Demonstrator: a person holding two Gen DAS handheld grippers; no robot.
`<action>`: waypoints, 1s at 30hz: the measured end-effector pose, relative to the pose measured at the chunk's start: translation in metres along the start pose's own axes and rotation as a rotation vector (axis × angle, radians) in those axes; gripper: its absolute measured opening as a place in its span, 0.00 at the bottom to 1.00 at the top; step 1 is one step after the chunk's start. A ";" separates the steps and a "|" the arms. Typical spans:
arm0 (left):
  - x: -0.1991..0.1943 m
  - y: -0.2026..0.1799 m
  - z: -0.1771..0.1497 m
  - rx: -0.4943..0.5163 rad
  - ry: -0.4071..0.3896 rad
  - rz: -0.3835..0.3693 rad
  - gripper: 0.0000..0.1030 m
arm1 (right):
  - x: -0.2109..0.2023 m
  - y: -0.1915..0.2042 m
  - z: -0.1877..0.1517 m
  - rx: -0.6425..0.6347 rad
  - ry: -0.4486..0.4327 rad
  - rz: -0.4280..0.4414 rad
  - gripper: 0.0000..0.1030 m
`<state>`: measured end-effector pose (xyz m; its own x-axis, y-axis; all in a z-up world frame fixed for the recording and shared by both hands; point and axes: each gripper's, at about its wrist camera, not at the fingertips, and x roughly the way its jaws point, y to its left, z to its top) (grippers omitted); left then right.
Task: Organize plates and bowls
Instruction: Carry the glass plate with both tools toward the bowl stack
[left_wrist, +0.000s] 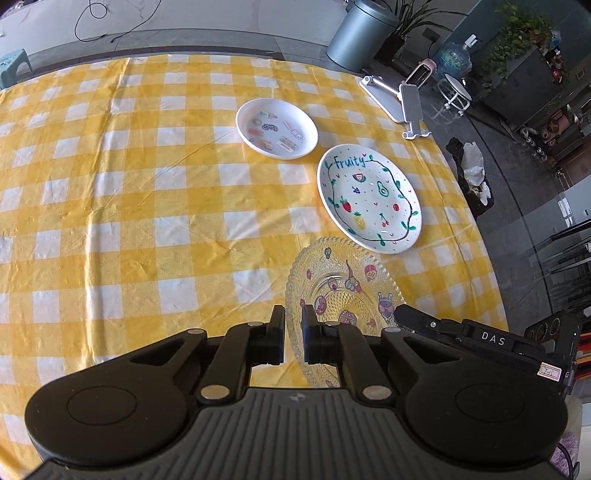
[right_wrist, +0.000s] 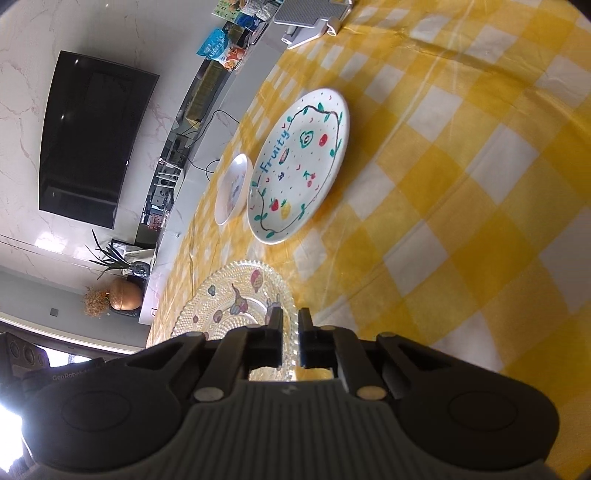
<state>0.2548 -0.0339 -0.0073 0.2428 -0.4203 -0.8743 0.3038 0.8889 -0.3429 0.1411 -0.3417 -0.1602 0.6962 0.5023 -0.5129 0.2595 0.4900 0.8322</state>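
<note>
Gripping the glass plate (left_wrist: 343, 291) by opposite rims, both the left gripper (left_wrist: 293, 325) and right gripper (right_wrist: 290, 325) are clamped on it.

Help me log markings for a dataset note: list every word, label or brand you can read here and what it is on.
"Fruity": blue hand lettering on the white fruit-painted plate.
"DAS": white letters on the right gripper, seen from the left wrist.
"GenRobot": only partly readable, cut off, on the left gripper, seen from the right wrist.
Stickers in the small white bowl: too small to read.
</note>
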 end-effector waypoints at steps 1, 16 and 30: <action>-0.001 -0.007 -0.005 0.001 -0.005 -0.001 0.09 | -0.006 -0.002 0.001 0.003 -0.008 -0.005 0.05; 0.013 -0.060 -0.079 -0.128 -0.063 0.025 0.09 | -0.075 -0.033 -0.002 0.052 -0.048 -0.117 0.05; 0.025 -0.068 -0.115 -0.184 -0.132 0.121 0.11 | -0.081 -0.019 -0.016 -0.077 -0.032 -0.211 0.05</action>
<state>0.1343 -0.0842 -0.0448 0.3887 -0.3180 -0.8648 0.0955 0.9474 -0.3055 0.0688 -0.3808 -0.1377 0.6532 0.3604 -0.6659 0.3510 0.6351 0.6881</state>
